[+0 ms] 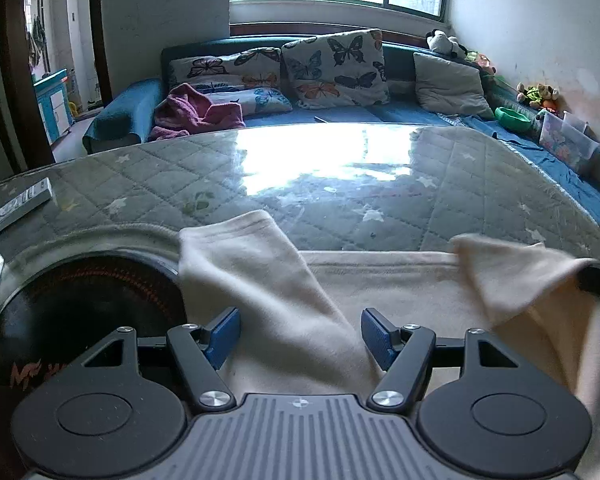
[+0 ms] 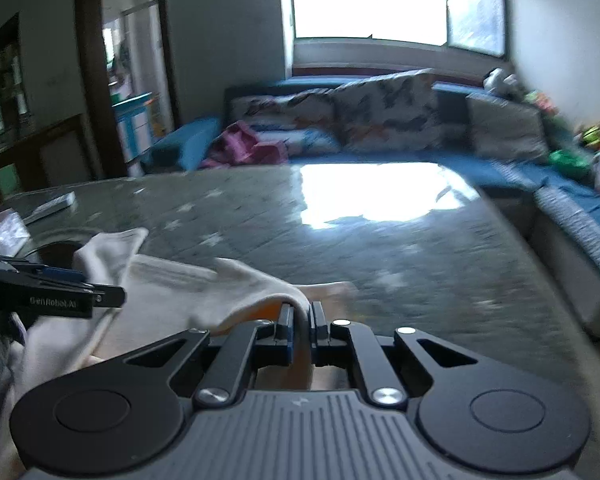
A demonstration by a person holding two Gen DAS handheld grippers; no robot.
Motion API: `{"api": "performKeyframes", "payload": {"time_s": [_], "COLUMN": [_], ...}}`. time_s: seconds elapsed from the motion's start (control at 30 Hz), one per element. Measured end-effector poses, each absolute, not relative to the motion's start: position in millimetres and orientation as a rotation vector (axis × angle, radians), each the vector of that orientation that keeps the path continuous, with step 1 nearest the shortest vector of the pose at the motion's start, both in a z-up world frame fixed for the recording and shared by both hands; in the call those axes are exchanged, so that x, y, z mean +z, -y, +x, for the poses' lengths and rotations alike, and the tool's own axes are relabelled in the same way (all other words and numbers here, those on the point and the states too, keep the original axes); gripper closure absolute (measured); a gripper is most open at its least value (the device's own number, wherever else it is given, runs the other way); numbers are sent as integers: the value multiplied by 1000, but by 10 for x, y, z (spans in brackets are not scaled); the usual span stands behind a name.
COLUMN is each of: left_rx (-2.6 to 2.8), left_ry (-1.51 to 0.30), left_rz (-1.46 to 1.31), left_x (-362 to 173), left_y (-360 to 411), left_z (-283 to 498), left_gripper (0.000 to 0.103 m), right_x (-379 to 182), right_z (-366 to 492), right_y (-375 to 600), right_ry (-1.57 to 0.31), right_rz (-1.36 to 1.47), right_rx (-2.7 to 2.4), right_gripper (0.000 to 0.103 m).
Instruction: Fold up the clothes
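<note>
The fingers [image 1: 374, 336] of the left gripper [image 1: 300, 338] are spread wide, a folded-over sleeve lying between them ungripped; those of the right gripper [image 2: 300, 322] are closed on a lifted fold of the cream garment [image 1: 380, 280]. The garment is spread on the glass-topped table [image 1: 340, 184], its long axis running side to side. The left gripper is judged nearer the free sleeve [image 1: 260, 280]. A remote [image 1: 20, 204] lies well apart.

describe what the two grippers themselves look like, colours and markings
Both match: left gripper and right gripper have black linkage arms with silver bolts, round black discs either side, a ribbed grey body and blue ribbed fingers. White "GenRobot.AI" lettering shows on the left one's side.
</note>
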State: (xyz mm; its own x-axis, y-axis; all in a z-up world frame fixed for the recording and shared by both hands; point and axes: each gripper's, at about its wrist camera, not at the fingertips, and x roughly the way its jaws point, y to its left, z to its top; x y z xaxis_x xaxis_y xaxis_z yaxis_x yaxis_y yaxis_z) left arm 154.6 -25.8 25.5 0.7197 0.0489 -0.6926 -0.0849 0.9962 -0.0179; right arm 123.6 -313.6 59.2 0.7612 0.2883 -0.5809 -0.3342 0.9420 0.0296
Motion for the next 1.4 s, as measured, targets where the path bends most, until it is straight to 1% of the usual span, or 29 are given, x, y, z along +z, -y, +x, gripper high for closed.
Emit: {"api": "performKeyframes", "payload": {"time_s": [0.17, 0.2, 0.27, 0.37, 0.4, 0.43, 0.47, 0.5, 0.53, 0.57, 0.67, 0.7, 1.0, 1.1, 1.13, 1.17, 1.2, 1.23, 1.27, 1.3, 1.33, 1.4], "left_rx": [98, 100, 103, 106, 105, 99, 92, 87, 85, 88, 94, 97, 89, 45, 32, 21, 20, 19, 21, 24, 32, 44], "left_ry": [-767, -771, -771, -754, -749, -745, -742, -739, -732, -723, -705, -698, -671, -665, -665, -665, -666, -668, -673, -680, -693, -715], "left_rz": [-46, -50, -53, -32, -26, -26, -34, -43, -45, -45, -63, -67, -153, -134, -129, -119, -104, -90, -78, -71, -66, -52], "left_x": [242, 230, 211, 216, 222, 230, 241, 253, 266, 282, 320, 331, 494, 518, 513, 506, 493, 478, 452, 416, 378, 306], "left_y": [255, 246, 226, 214, 200, 185, 165, 146, 139, 131, 87, 72, -93, 22, 69, 124, 184, 242, 286, 317, 350, 396], "left_z": [1671, 1687, 1699, 1673, 1660, 1649, 1635, 1619, 1600, 1574, 1495, 1461, 1226, 1254, 1282, 1320, 1365, 1413, 1462, 1503, 1548, 1625], "left_gripper": [34, 38, 41, 56, 65, 72, 75, 81, 90, 94, 98, 102, 103, 102, 101, 100, 95, 88, 84, 72, 62, 62], "right_x": [663, 654, 602, 463, 422, 382, 348, 345, 358, 367, 350, 336, 294, 292, 291, 291, 285, 281, 281, 282, 282, 282], "right_z": [870, 780, 611, 455, 434, 413, 394, 385, 383, 388, 407, 414, 408, 403, 398, 396, 401, 407, 410, 413, 416, 422], "right_y": [3426, 3489, 3608, 3798, 3857, 3916, 3969, 3998, 4018, 4027, 4022, 4014, 4049, 4068, 4070, 4075, 4083, 4090, 4094, 4097, 4100, 4104], "right_ry": [-579, -581, -600, -669, -691, -714, -731, -727, -723, -719, -720, -722, -721, -722, -723, -724, -725, -726, -728, -729, -730, -731], "right_rz": [-130, -134, -128, -87, -60, -33, -9, -1, -1, 1, -4, -9, 23, 36, 37, 38, 41, 43, 44, 44, 45, 43], "right_rx": [166, 128, 63, 2, -3, -7, -11, -14, -21, -26, -24, -23, -32, -34, -33, -32, -33, -33, -32, -31, -30, -28], "right_gripper": [97, 97, 97, 97, 96, 93, 91, 86, 82, 79, 72, 68, 57, 54, 51, 50, 49, 49, 49, 48, 48, 47]}}
